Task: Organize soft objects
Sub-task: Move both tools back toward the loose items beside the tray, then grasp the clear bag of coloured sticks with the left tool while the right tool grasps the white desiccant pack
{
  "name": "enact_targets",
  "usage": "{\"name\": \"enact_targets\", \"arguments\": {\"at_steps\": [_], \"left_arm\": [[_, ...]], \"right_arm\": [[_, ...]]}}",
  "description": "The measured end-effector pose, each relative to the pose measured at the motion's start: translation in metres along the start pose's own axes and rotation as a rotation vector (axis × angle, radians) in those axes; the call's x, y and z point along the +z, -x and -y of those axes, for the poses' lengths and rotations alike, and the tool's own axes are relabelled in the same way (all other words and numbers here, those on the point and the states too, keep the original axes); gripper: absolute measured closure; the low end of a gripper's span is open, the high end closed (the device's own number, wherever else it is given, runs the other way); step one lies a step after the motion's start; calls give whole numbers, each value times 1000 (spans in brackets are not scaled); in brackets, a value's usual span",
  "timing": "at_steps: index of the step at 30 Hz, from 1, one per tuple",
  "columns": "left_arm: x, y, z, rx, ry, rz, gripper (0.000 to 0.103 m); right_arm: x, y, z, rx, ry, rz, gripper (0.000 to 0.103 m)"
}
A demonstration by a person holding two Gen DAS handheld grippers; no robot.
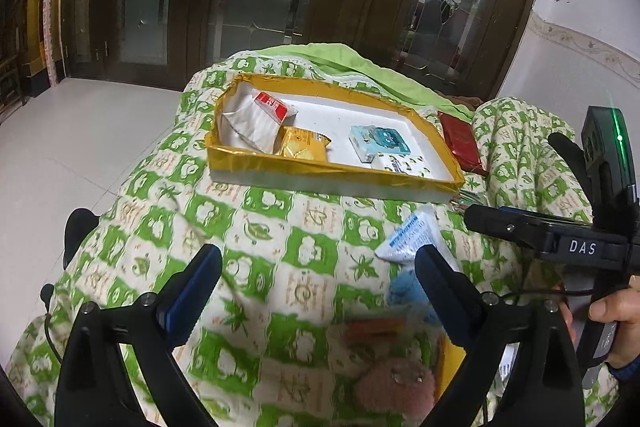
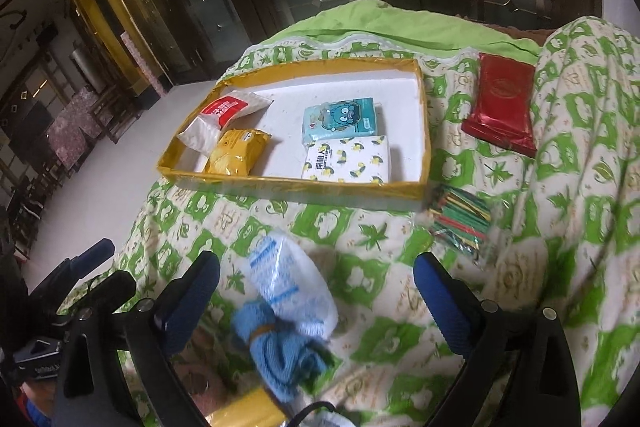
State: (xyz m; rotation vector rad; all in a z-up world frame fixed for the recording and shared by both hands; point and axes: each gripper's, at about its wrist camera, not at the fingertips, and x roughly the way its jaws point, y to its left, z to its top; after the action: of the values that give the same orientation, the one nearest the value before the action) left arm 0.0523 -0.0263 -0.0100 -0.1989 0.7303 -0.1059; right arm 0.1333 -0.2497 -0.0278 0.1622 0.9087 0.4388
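The right gripper hangs with its blue-padded fingers spread wide over the green-and-white patterned quilt, holding nothing. Between and just below those fingers lies a rolled light-blue cloth, touching a crinkled clear plastic packet with blue print. The left gripper is likewise apart and empty above the quilt, with the same packet beside its right finger. Farther off sits the shallow yellow-taped white tray, holding four soft packs, with a red foil pouch to its right.
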Motion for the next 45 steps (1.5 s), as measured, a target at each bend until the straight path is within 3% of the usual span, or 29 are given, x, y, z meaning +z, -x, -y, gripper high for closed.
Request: {"name": "enact_targets", "arguments": {"at_steps": [13, 21, 45], "left_arm": [[-19, 19, 17, -34, -42, -20, 5], [-34, 16, 37, -87, -112, -84, 5], [-31, -22, 38, -41, -129, -162, 5]], "right_arm": [[-20, 21, -2, -6, 23, 28, 1], [-21, 20, 4, -3, -16, 15, 1], [-24, 1, -12, -29, 81, -50, 1]]}}
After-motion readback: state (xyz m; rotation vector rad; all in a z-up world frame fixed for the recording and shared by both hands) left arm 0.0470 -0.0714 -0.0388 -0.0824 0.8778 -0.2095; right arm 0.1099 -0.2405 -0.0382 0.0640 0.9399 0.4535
